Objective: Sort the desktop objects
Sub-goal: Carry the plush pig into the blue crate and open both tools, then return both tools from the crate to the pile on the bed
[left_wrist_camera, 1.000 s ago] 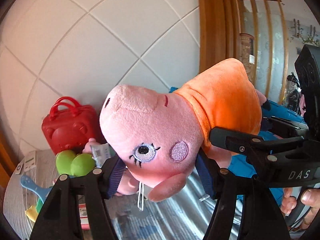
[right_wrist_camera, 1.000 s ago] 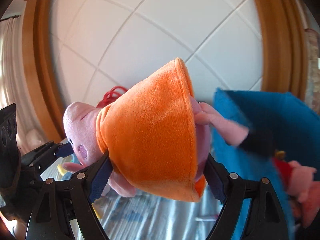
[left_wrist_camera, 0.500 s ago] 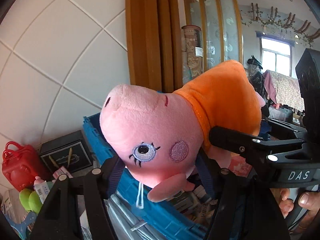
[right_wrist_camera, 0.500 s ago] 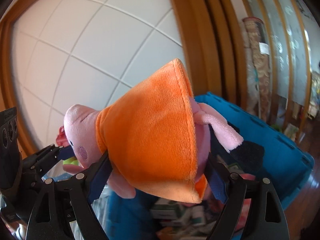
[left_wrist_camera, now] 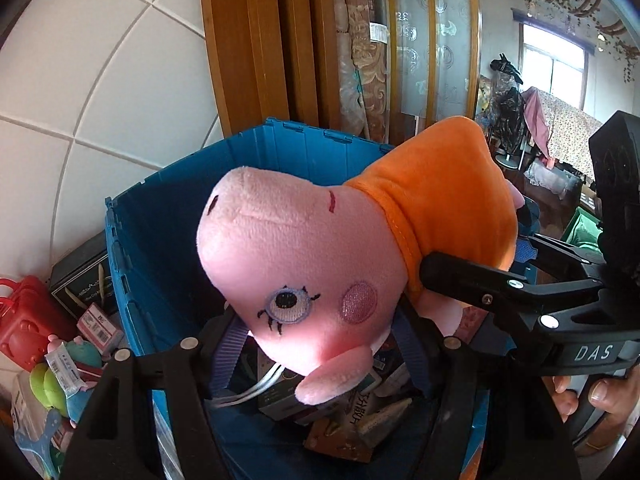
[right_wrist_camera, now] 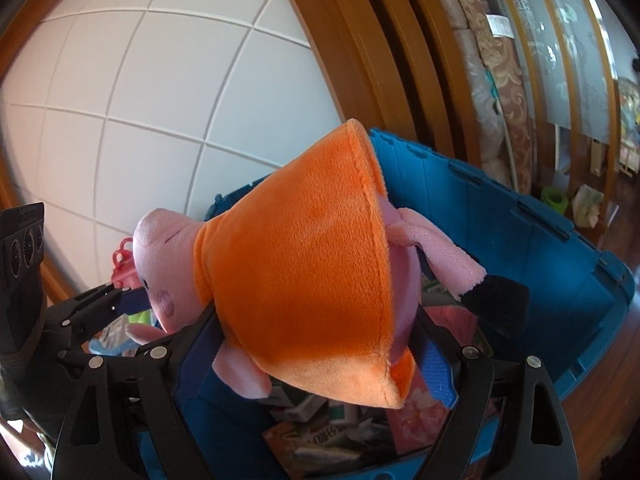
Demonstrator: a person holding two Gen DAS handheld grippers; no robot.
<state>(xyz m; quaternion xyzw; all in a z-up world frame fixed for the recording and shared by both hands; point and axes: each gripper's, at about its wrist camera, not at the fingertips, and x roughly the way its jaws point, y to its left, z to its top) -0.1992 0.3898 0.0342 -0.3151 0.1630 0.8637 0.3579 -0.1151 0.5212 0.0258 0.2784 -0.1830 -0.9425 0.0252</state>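
Landmark: blue plastic crate (left_wrist_camera: pixel 168 216), open at the top, set against white tiled wall (left_wrist_camera: pixel 100 80).

Pink pig plush (left_wrist_camera: pixel 296 264) in orange dress (right_wrist_camera: pixel 304 280): held in the air above the crate's open mouth, lying sideways, snout toward the crate's wall-side rim.

Left gripper (left_wrist_camera: pixel 320 340): clamped on the plush's head, one blue-padded finger at each side of the face, just below the embroidered eye and cheek.

Right gripper (right_wrist_camera: pixel 320 344): clamped on the plush's body, fingers pressing the dress from both sides near its hem. Black-tipped leg (right_wrist_camera: pixel 492 304) sticking out past the hem, over the crate interior.

Inside the crate, below the plush: printed boxes (right_wrist_camera: pixel 320 432), a white cable (left_wrist_camera: pixel 248 392), assorted small packages.

Outside the crate, on the side opposite the wooden door frame (left_wrist_camera: pixel 256 40): red toy case (left_wrist_camera: pixel 28 320), dark box (left_wrist_camera: pixel 80 276), green round toy (left_wrist_camera: pixel 48 388), small labelled packets.

Beyond the crate, next to the door frame: rolled patterned carpet (left_wrist_camera: pixel 360 60), standing upright.
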